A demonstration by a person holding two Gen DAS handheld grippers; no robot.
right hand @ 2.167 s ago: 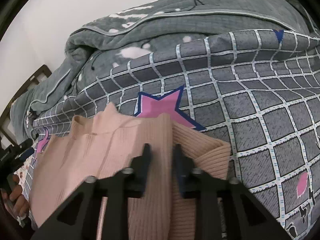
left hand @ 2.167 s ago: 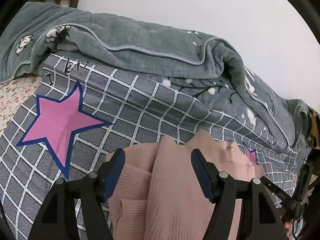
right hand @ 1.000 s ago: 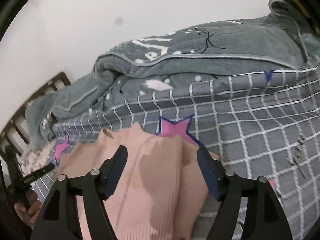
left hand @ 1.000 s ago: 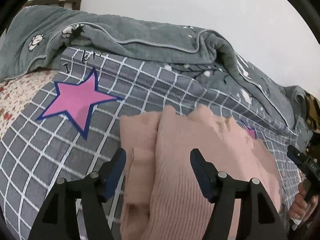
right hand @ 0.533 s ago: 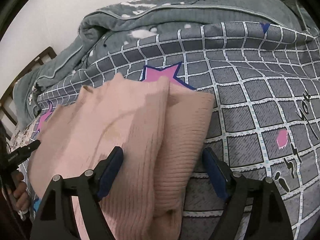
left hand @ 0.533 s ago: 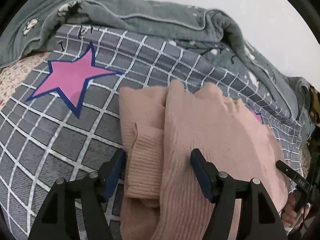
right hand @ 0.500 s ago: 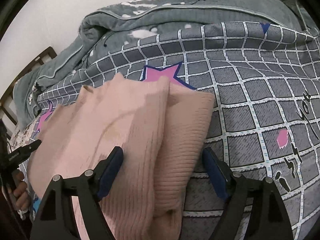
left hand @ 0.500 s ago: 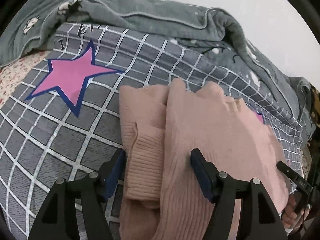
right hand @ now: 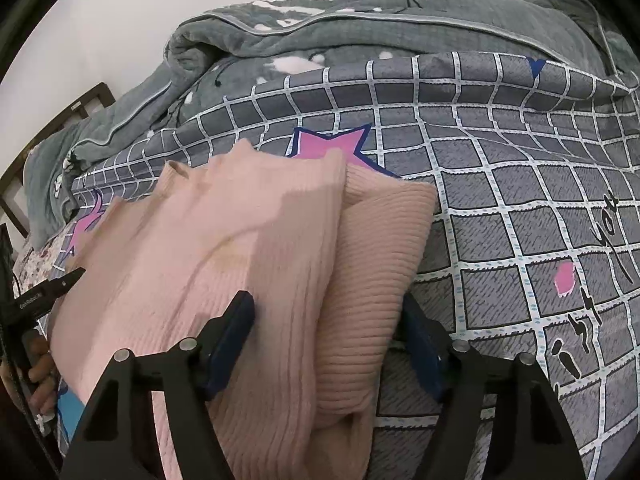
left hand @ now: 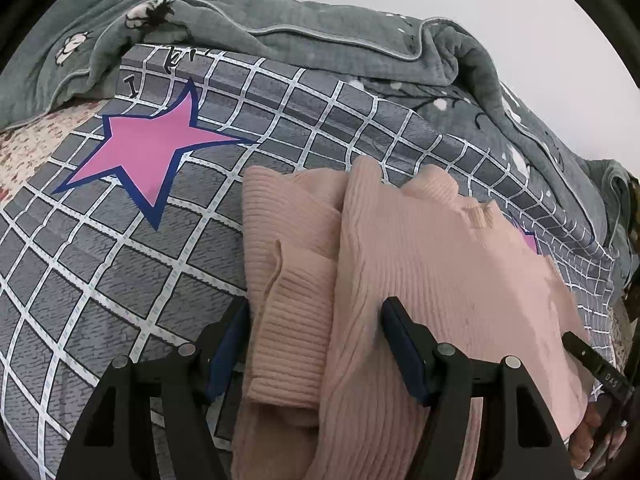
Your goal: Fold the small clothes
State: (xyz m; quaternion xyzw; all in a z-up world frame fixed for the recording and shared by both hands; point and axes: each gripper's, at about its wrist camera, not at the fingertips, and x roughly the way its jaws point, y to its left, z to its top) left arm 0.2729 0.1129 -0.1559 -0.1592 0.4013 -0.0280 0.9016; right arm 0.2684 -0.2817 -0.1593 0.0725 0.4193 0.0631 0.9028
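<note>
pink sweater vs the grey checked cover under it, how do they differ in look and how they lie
The pink sweater is plain ribbed knit; the checked cover is grey with white grid lines, pink stars and black lettering. The sweater is a small folded bundle with a sleeve doubled along each side; the cover spreads wide and fairly flat across the bed. The sweater lies on top; the cover lies beneath it. Both are soft fabric, and neither is clamped by a gripper.
</note>
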